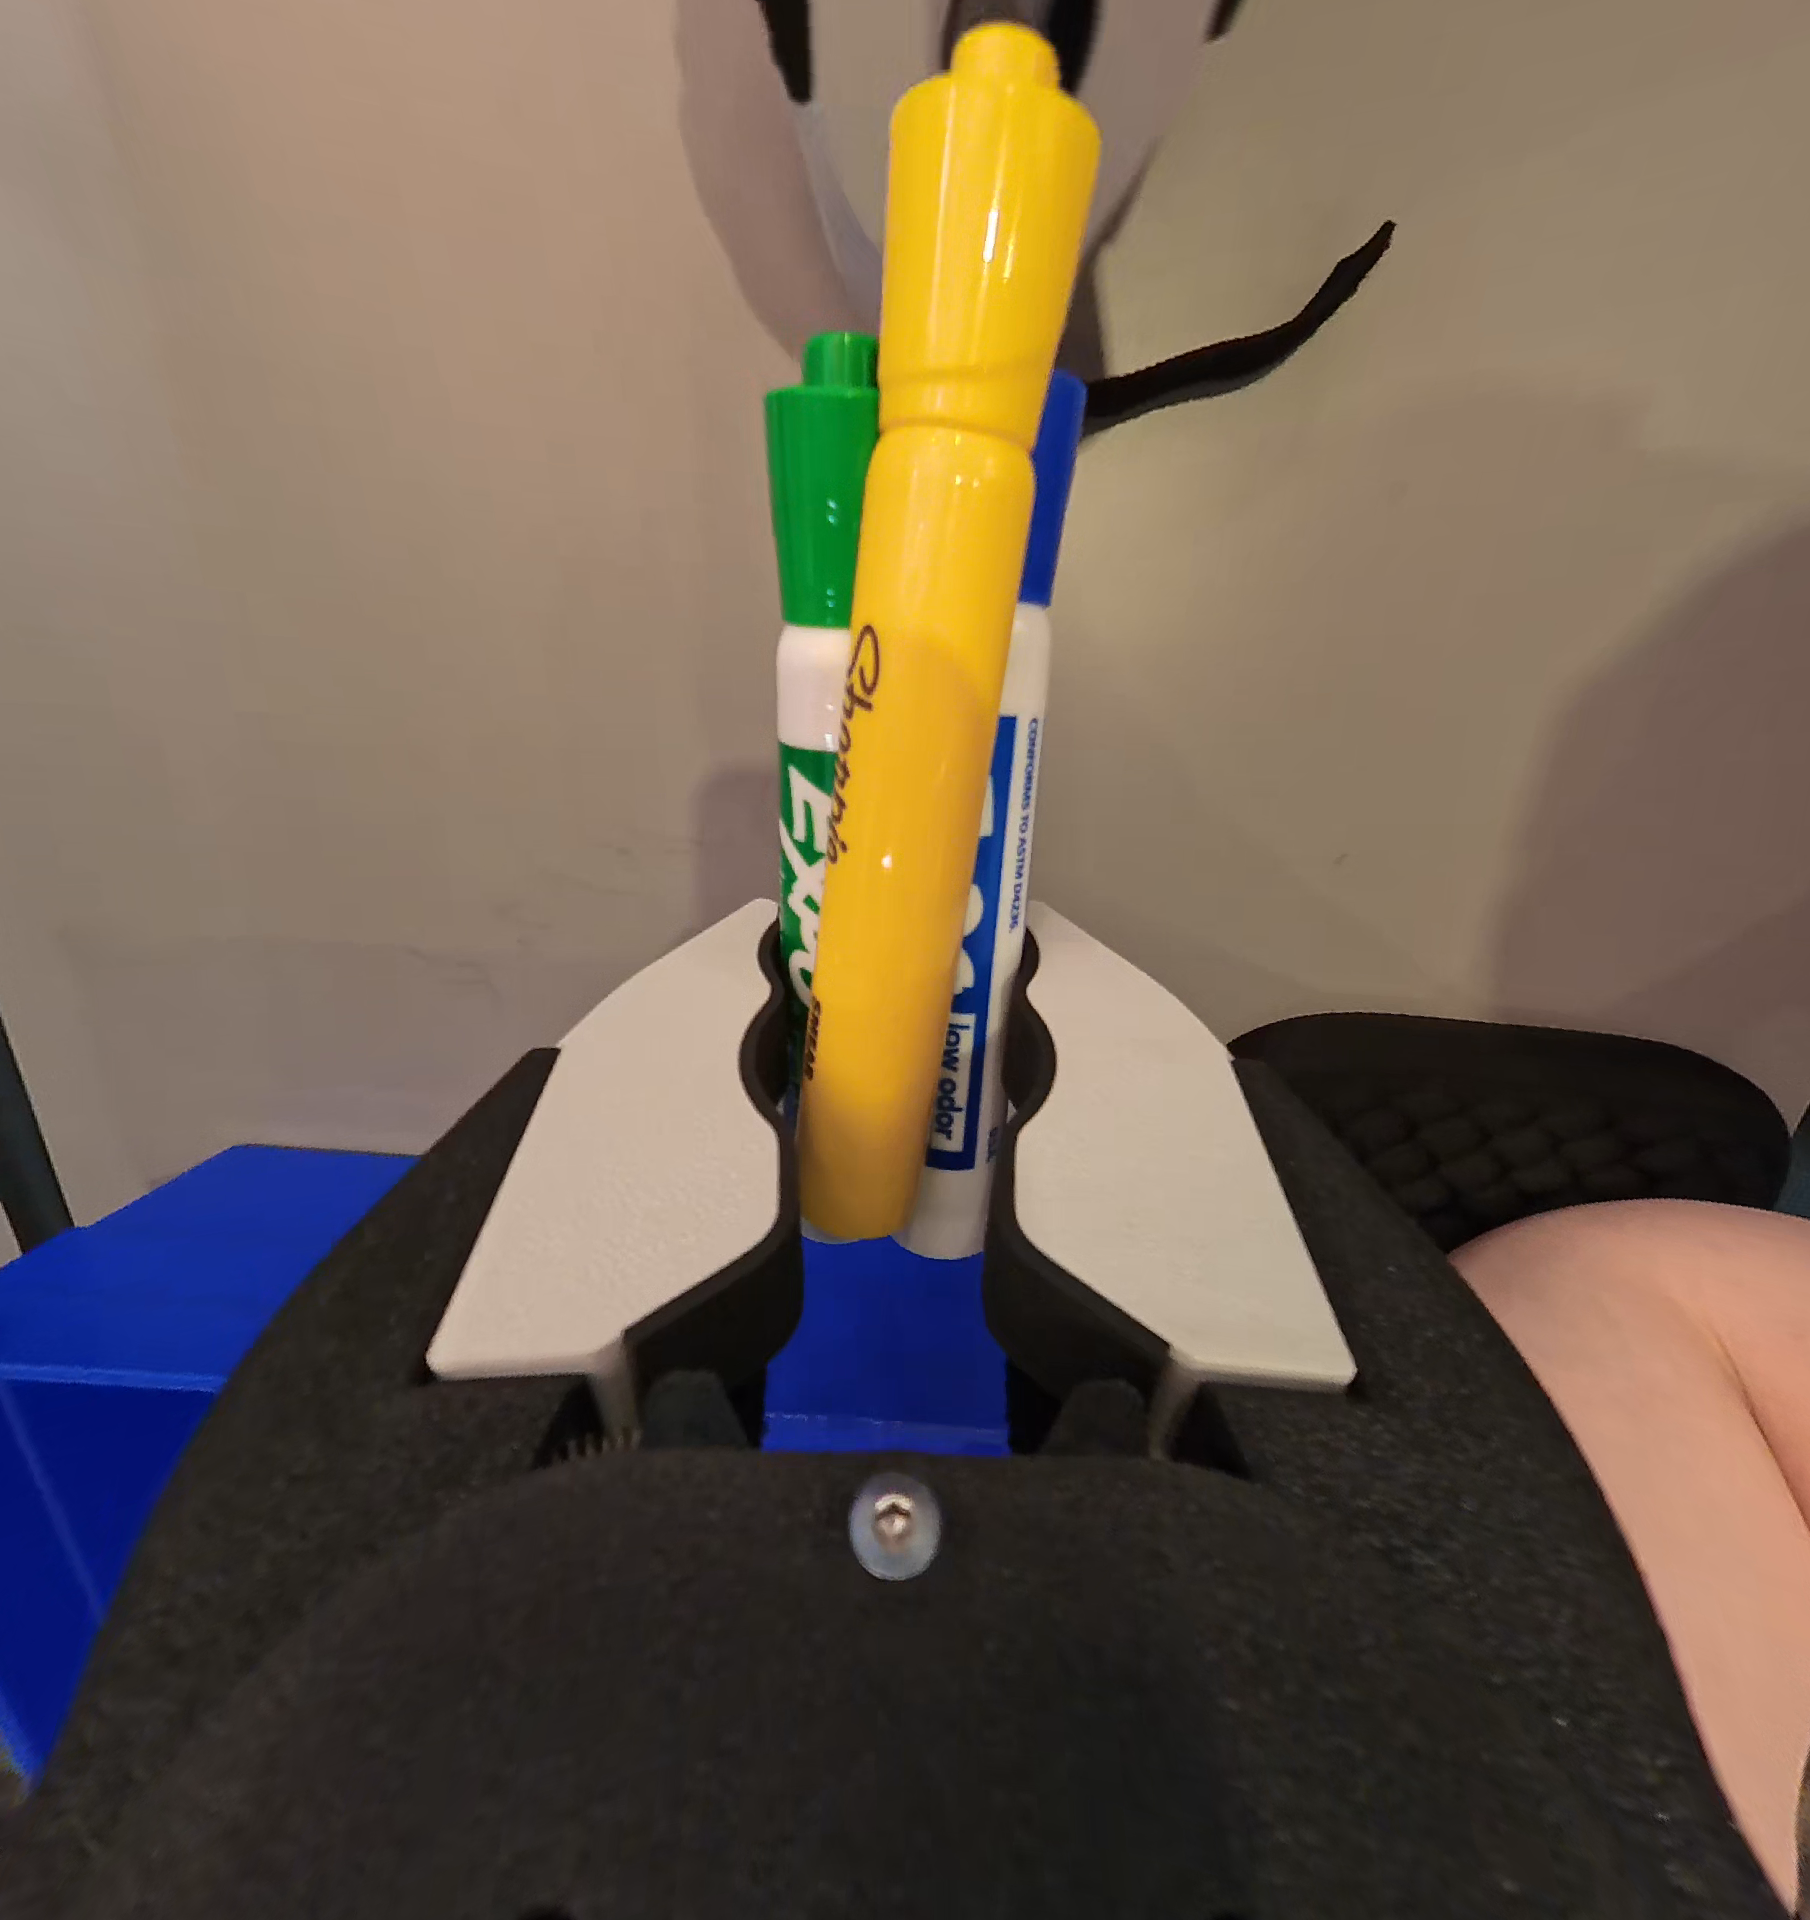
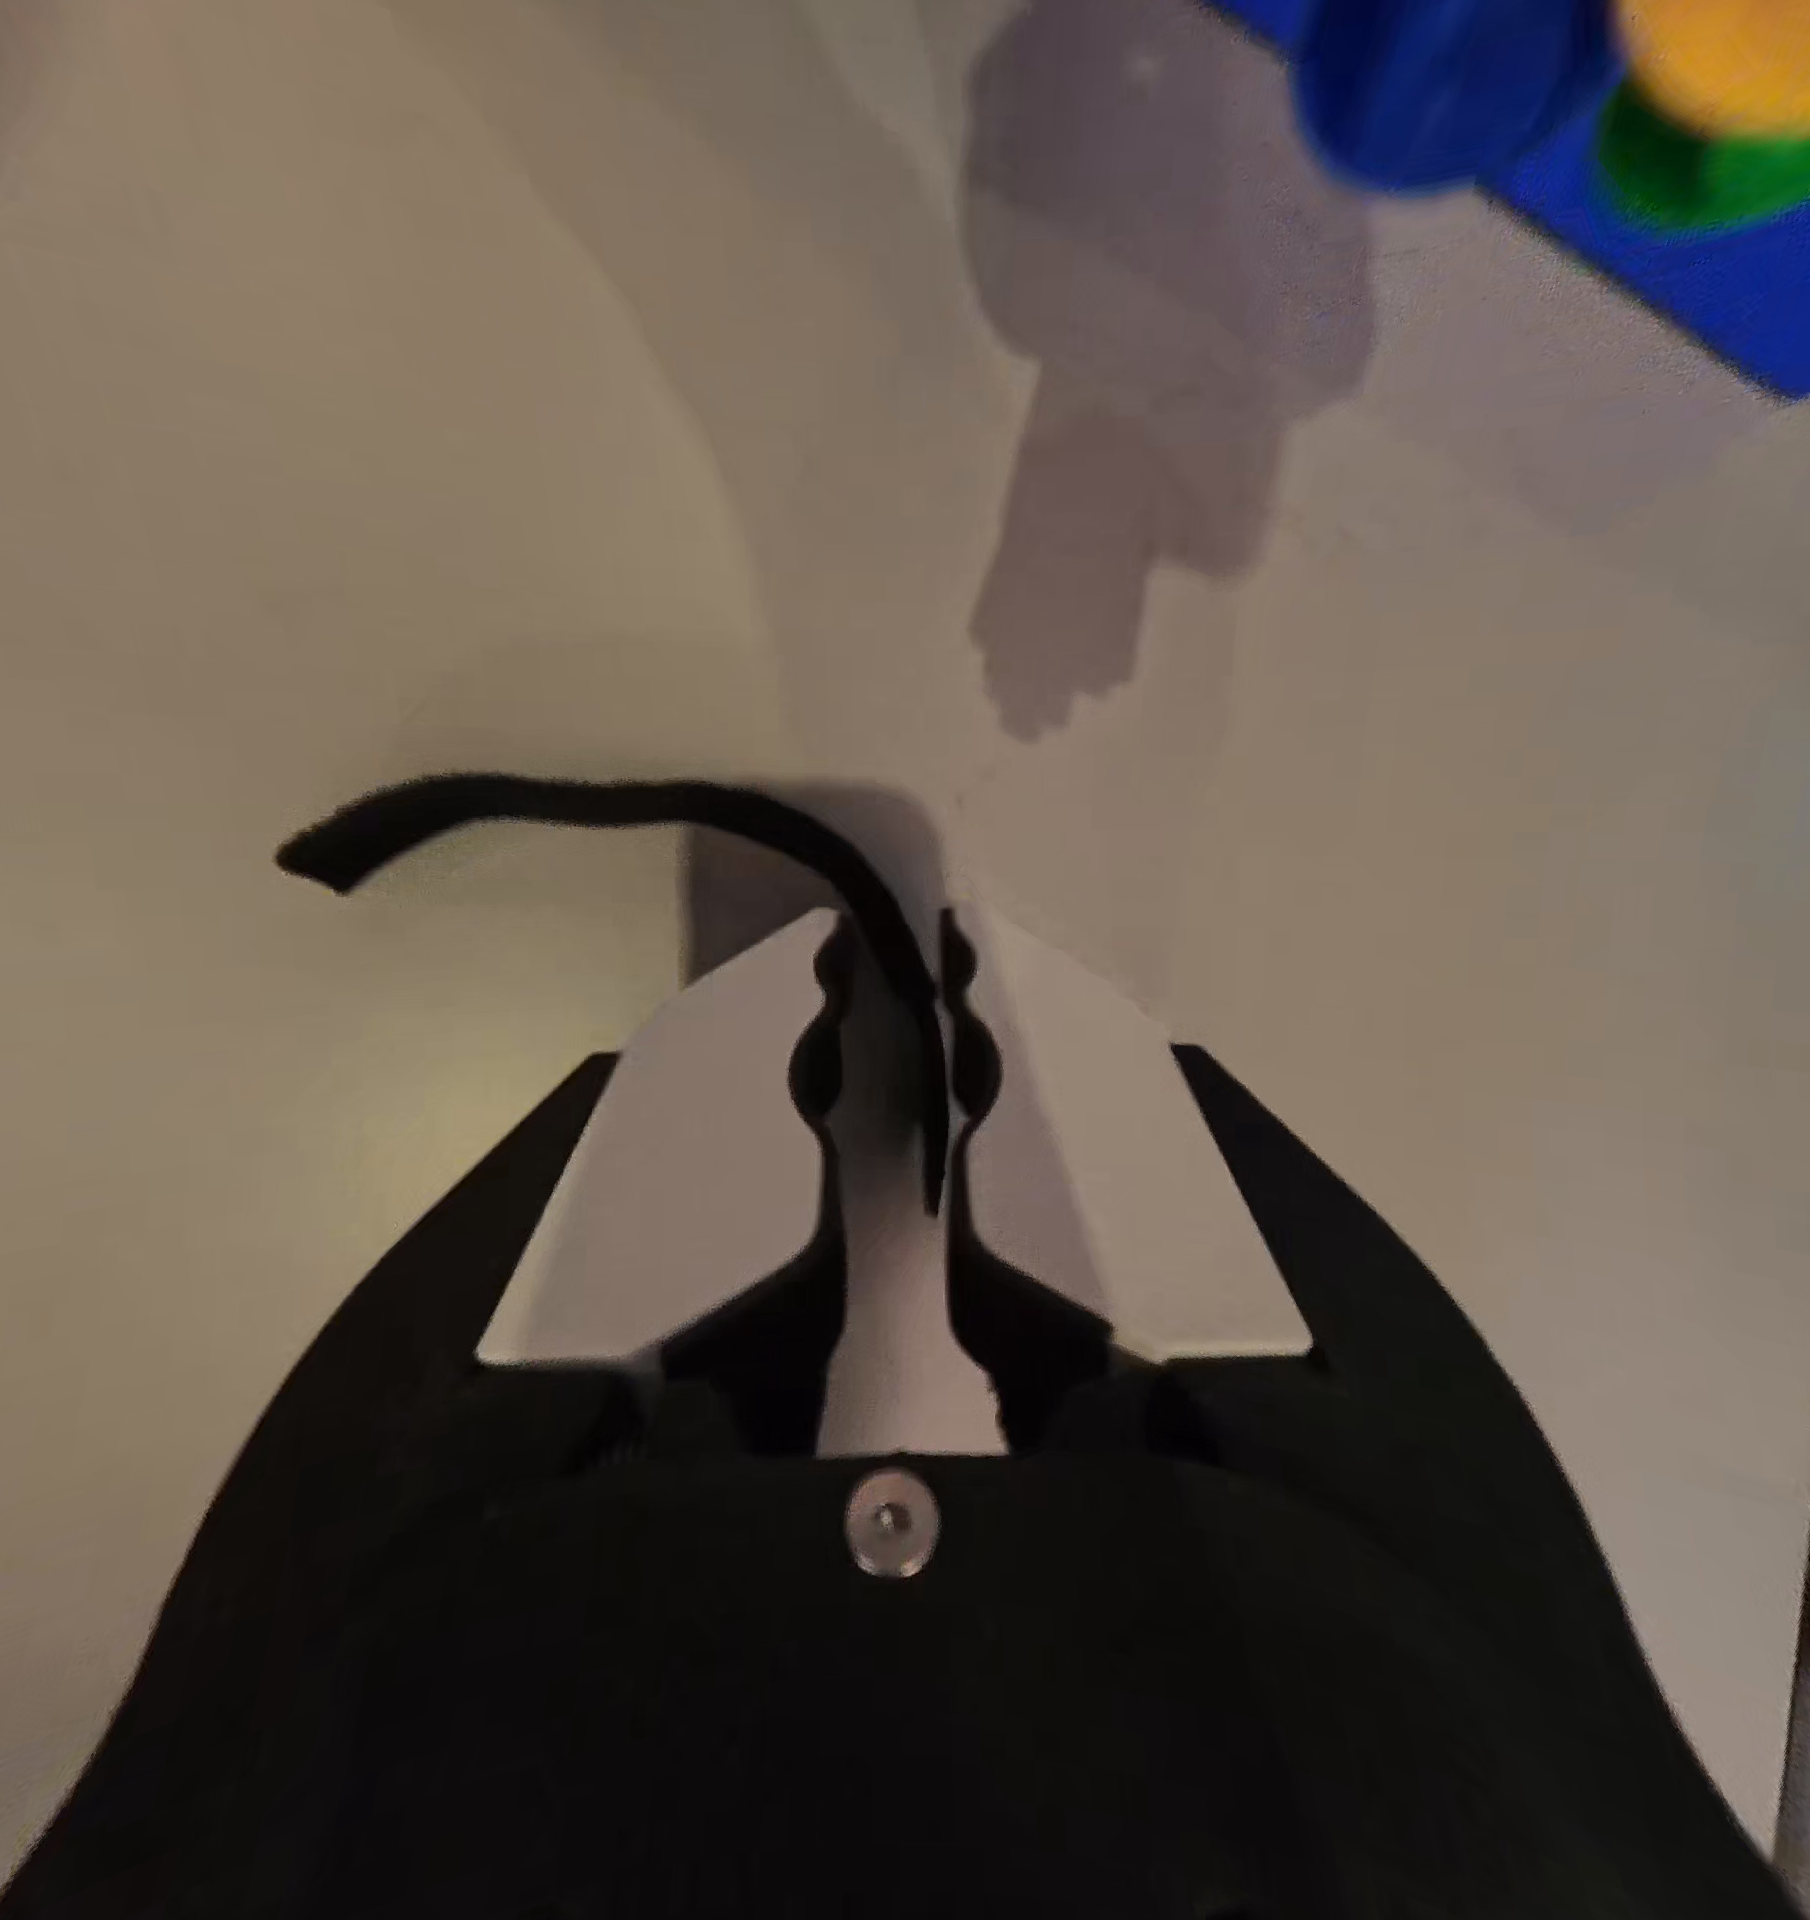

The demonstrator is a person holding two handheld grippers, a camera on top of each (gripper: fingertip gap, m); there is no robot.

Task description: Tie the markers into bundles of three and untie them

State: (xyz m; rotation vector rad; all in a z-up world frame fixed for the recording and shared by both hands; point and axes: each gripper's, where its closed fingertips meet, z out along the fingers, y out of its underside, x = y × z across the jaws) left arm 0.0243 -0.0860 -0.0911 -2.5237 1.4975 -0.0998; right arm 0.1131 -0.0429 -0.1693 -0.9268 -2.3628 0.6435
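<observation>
My left jaws are closed round three markers held side by side and pointing away from me: a yellow marker [image 1: 932, 727] in front, a green marker [image 1: 813, 582] to its left, a blue marker [image 1: 1026, 790] behind on its right. No tie is round them where I can see. My right jaws stand part open with a black strap [image 2: 672, 810] running between them; it lies against the right-hand jaw and its free end curls off to the left. Whether that strap is truly pinched or only resting there, I cannot tell.

Step in hand, as I judge it: the three are gathered and the strap is off them, so it is either about to go on or just come off. If tying, the next move calls for bringing the strap across to the yellow marker, wrapping it round all three above my left jaws, and keeping the left grip firm so none slips.

Surface: a pale counter [image 1: 361, 727], plain, carrying shadows. A blue bin [image 1: 101, 1351] sits lower left of the yellow marker. A black padded thing [image 1: 1503, 1122] and a person's bare limb [image 1: 1628, 1455] lie to its lower right.
</observation>
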